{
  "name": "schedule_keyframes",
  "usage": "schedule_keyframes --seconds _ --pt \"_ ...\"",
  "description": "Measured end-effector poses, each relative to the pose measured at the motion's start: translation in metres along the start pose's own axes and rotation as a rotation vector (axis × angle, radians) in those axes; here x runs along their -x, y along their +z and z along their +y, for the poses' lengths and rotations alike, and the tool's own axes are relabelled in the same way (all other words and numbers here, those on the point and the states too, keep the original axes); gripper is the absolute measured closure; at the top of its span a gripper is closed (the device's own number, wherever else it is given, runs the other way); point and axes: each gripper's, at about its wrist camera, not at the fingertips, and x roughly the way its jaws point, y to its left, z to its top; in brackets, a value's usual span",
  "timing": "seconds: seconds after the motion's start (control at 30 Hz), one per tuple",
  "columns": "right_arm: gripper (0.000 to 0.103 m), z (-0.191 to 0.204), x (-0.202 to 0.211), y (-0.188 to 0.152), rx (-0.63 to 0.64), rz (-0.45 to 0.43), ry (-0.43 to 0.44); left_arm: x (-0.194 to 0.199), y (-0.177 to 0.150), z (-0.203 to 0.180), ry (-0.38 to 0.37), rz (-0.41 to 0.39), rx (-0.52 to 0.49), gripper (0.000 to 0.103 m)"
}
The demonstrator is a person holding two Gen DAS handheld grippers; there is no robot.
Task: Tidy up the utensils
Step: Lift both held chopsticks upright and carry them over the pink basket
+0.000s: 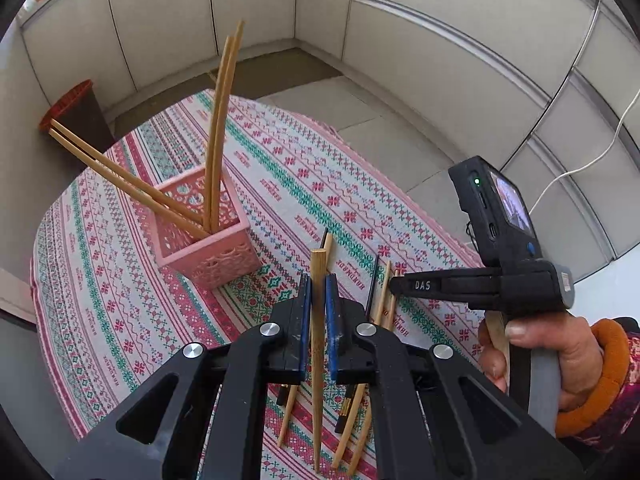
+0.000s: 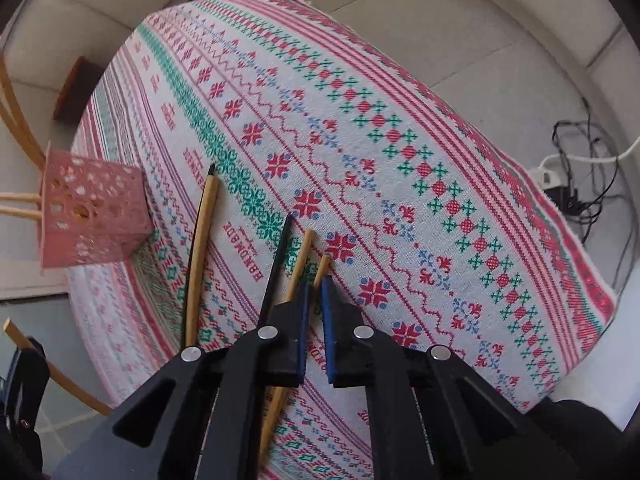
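Observation:
My left gripper (image 1: 319, 282) is shut on a bamboo chopstick (image 1: 318, 320) and holds it upright above the patterned tablecloth (image 1: 280, 168). A pink perforated basket (image 1: 208, 240) stands to its left with several bamboo chopsticks (image 1: 218, 132) leaning out of it. My right gripper (image 2: 314, 286) is slightly open over loose chopsticks on the cloth, its tips straddling a short bamboo one (image 2: 322, 266). A bamboo and black pair (image 2: 198, 252) lies to its left. The right gripper also shows in the left wrist view (image 1: 394, 282). The basket shows in the right wrist view (image 2: 90, 216).
More bamboo and black chopsticks (image 1: 352, 432) lie under my left gripper. A red-rimmed bin (image 1: 76, 116) stands beyond the table's far left. Cables and a power strip (image 2: 576, 176) lie on the floor to the right. The table edge (image 2: 560, 216) drops off on the right.

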Motion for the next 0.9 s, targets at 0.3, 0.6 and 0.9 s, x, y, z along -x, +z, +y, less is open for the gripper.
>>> schedule_keyframes --seconds 0.3,0.6,0.9 --pt "0.098 0.008 0.103 -0.002 0.200 -0.266 0.092 0.066 0.008 -0.005 -0.042 -0.192 -0.005 0.097" --pt "0.099 0.022 0.173 -0.018 0.367 -0.426 0.136 0.106 0.013 -0.010 -0.049 -0.314 -0.015 0.097" --pt "0.099 0.044 0.205 -0.037 0.464 -0.499 0.175 0.132 0.015 0.004 -0.031 -0.388 0.025 0.097"
